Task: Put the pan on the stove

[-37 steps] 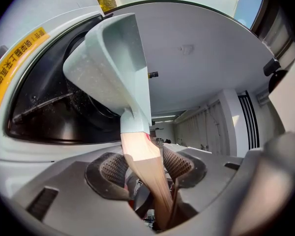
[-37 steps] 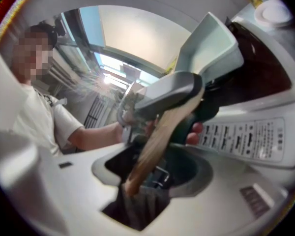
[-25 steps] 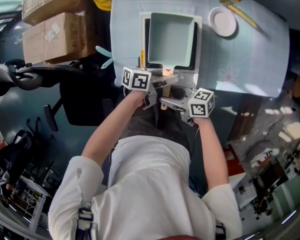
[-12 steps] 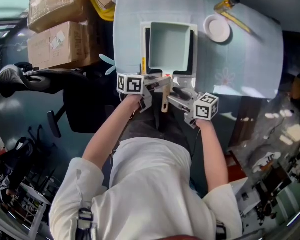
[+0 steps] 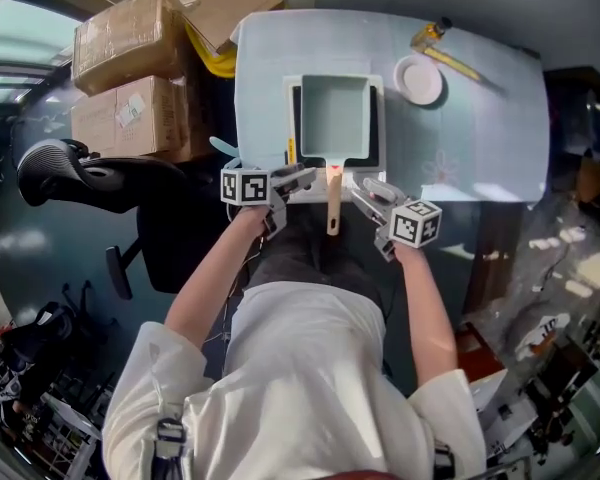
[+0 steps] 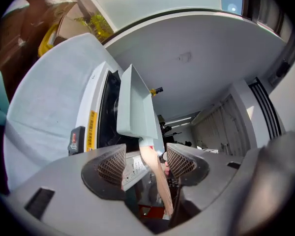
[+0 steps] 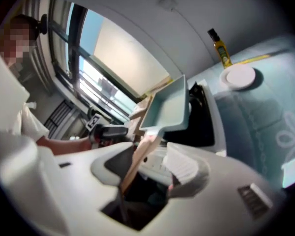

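As the square pan (image 5: pixel 334 118) already sits on the induction stove (image 5: pixel 290 118), left gripper (image 5: pixel 305 178) and right gripper (image 5: pixel 366 189), both wide, should retreat without nudging its wooden handle (image 5: pixel 332 204).

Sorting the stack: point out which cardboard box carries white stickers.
The cardboard box nearest the office chair; the other boxes show only bare brown card.

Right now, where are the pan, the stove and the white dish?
pan (image 5: pixel 335 118): head view, middle of its pale inside floor.
stove (image 5: pixel 289 108): head view, white left rim.
white dish (image 5: pixel 420 79): head view, its centre.
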A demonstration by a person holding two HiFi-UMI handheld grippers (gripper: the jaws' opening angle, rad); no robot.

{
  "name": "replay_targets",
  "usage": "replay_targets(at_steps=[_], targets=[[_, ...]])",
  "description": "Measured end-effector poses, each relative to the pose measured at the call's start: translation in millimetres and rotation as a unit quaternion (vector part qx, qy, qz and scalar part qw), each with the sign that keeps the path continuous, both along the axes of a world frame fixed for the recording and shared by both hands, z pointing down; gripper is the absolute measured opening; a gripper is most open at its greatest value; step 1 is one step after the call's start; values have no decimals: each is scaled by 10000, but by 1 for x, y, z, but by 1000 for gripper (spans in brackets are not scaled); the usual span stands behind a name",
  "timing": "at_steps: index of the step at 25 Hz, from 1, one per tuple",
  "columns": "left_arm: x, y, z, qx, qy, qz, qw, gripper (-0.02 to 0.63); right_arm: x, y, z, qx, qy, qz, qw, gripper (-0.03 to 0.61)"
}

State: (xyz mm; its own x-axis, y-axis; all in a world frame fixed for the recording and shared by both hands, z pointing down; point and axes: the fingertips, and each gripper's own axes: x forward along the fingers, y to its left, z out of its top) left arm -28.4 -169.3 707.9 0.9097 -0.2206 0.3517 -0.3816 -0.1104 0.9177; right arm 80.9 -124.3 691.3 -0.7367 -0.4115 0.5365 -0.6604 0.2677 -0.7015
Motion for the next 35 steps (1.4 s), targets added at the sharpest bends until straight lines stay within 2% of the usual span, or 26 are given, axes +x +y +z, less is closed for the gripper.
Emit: replay_targets(at_steps=[5, 8, 12, 17, 24, 31, 35], targets=[[-24, -15, -30, 778, -466, -58, 9959, 246, 10, -20, -36, 627, 282, 435, 9967, 157], [-34, -29, -59, 1450, -734, -192, 9865, 187, 17, -30, -62, 1070, 501, 650, 9909, 101], [-38, -36, -100, 2048, -894, -327, 9742, 121, 25, -35, -92, 1509, 878, 746, 9818, 65], [-40, -37, -129, 2480, -1118, -424, 9614, 60, 27, -42, -129, 2057, 1106, 656, 9701, 49], [-34, -38, -161, 2931, -1415, -606, 9436, 32, 37, -54, -157, 2498, 1262, 456, 9590, 43], [-33, -44, -212, 3651, -1835, -776, 9094, 26, 47, -59, -189, 2881, 1346, 308, 9476, 41], [-32, -47, -231, 3920, -1932, -866, 8953, 26, 50, -62, -207, 3182, 1424, 186, 9371, 41]])
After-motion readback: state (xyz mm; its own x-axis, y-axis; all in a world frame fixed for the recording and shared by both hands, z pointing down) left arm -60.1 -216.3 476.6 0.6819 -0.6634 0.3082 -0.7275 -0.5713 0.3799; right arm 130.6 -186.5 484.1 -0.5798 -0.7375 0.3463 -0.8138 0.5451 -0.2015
